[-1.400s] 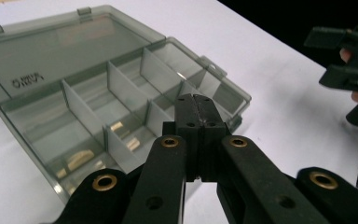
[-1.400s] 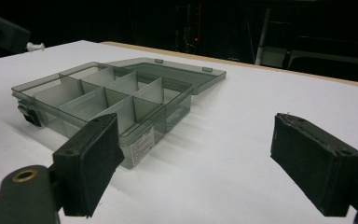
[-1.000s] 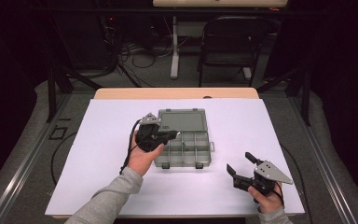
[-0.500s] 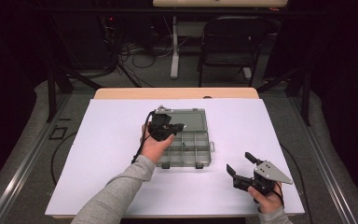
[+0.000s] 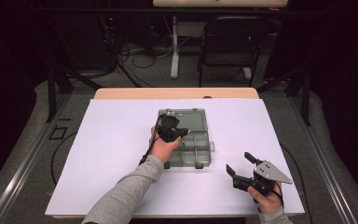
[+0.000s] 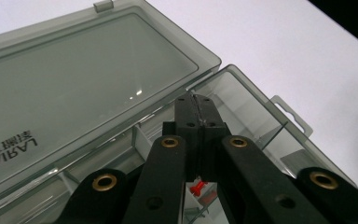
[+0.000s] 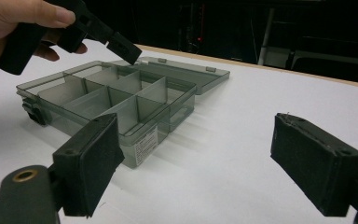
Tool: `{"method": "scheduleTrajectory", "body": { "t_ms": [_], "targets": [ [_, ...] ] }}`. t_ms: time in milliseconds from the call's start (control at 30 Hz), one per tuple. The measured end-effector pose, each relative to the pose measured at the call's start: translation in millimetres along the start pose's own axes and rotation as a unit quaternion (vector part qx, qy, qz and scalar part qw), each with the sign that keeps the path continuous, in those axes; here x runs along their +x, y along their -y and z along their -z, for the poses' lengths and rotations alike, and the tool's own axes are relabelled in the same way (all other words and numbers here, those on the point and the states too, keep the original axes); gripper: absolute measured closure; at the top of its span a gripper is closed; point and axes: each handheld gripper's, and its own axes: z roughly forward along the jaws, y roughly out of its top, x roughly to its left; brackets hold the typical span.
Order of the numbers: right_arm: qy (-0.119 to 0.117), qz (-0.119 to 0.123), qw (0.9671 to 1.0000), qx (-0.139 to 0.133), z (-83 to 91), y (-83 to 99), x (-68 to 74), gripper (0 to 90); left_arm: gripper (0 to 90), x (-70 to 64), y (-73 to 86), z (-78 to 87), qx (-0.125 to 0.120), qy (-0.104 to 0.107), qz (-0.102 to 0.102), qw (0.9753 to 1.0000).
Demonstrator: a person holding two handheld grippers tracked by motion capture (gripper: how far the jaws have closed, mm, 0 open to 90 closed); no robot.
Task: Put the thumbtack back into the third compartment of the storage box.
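Observation:
A smoky clear compartment box point(image 5: 200, 150) lies open mid-table, its lid point(image 5: 189, 119) folded back flat. My left gripper point(image 5: 182, 132) hovers over the box's left compartments, jaws pressed together with nothing seen between them. In the left gripper view its tips point(image 6: 193, 99) point at the hinge line between the lid point(image 6: 88, 70) and the tray, and a small red piece point(image 6: 196, 188) lies in a compartment below. My right gripper point(image 5: 237, 162) rests open at the front right of the table. Its view looks between wide-apart pads point(image 7: 91, 163) at the box point(image 7: 121, 98) and the left gripper point(image 7: 123, 49).
The white table cover point(image 5: 112, 154) has bare room left and right of the box. A chair point(image 5: 230, 42) and cables point(image 5: 135, 56) stand on the floor beyond the far edge. The box's compartments point(image 7: 93, 100) look mostly bare from the right gripper view.
My left gripper has travelled right and forward from the box's left edge to over its compartments. The right gripper has stayed put and open.

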Motion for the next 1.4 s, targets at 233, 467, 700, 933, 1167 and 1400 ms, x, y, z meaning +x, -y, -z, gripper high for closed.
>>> {"method": "scheduleTrajectory", "body": {
  "t_ms": [233, 467, 700, 933, 1167, 1400],
  "targets": [
    [-0.001, 0.001, 1.0000, 0.003, 0.4, -0.2, 0.0, 15.3, 90.0, -3.9, 2.0, -11.1, 0.022, -0.008, -0.010, 0.9997],
    [-0.001, 0.002, 1.0000, 0.003, 0.4, -0.3, 0.0, 15.3, 90.0, -4.4, 4.4, -16.7, 0.042, -0.010, -0.015, 0.9990],
    [-0.001, 0.001, 1.0000, 0.003, 0.3, -0.4, 0.3, 15.3, 89.4, -5.4, 4.4, -16.0, 0.040, -0.008, -0.015, 0.9990],
    [-0.001, 0.002, 1.0000, 0.003, 0.6, -0.3, -0.2, 15.3, 67.0, -8.2, 2.4, -4.9, 0.012, -0.008, -0.019, 0.9997],
    [0.002, 0.001, 1.0000, 0.003, 1.1, -0.1, -0.5, 15.3, 40.3, -10.2, 0.6, 21.9, -0.036, -0.009, -0.041, 0.9985],
    [0.002, 0.001, 1.0000, 0.003, 1.3, 0.1, -0.6, 15.3, 33.9, -0.6, 9.9, 63.0, -0.077, 0.005, -0.042, 0.9962]
  ]
}}
